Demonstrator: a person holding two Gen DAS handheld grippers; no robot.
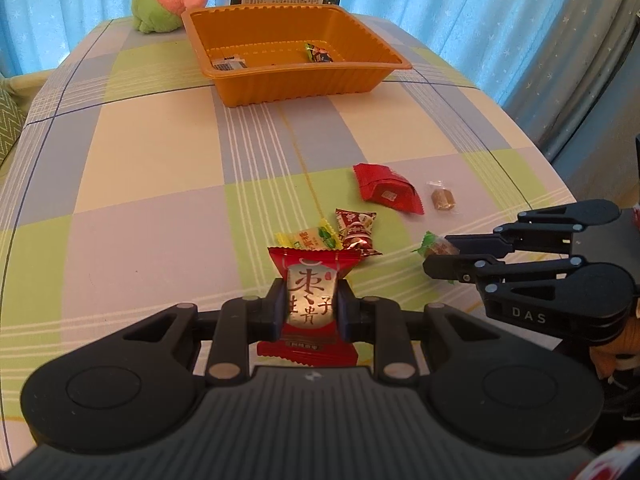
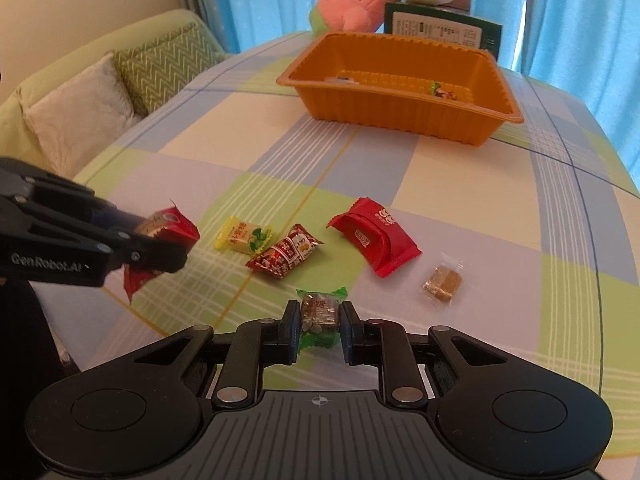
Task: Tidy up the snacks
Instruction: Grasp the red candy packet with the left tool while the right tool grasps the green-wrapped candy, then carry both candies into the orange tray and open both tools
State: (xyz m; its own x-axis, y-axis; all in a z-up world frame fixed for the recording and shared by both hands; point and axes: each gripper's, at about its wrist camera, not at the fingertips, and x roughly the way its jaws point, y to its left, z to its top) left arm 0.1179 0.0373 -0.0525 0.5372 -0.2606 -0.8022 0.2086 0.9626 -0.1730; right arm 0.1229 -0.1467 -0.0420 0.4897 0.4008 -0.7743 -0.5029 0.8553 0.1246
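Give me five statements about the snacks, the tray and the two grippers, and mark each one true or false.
1. The left gripper is shut on a red snack packet. True.
2. The orange tray holds no snacks. False: at least two wrapped snacks lie inside it.
3. The right gripper is closed on a green-wrapped candy. True.
4. The yellow candy lies inside the tray. False: it lies on the checked cloth.
5. A pink plush toy sits beyond the tray. True.
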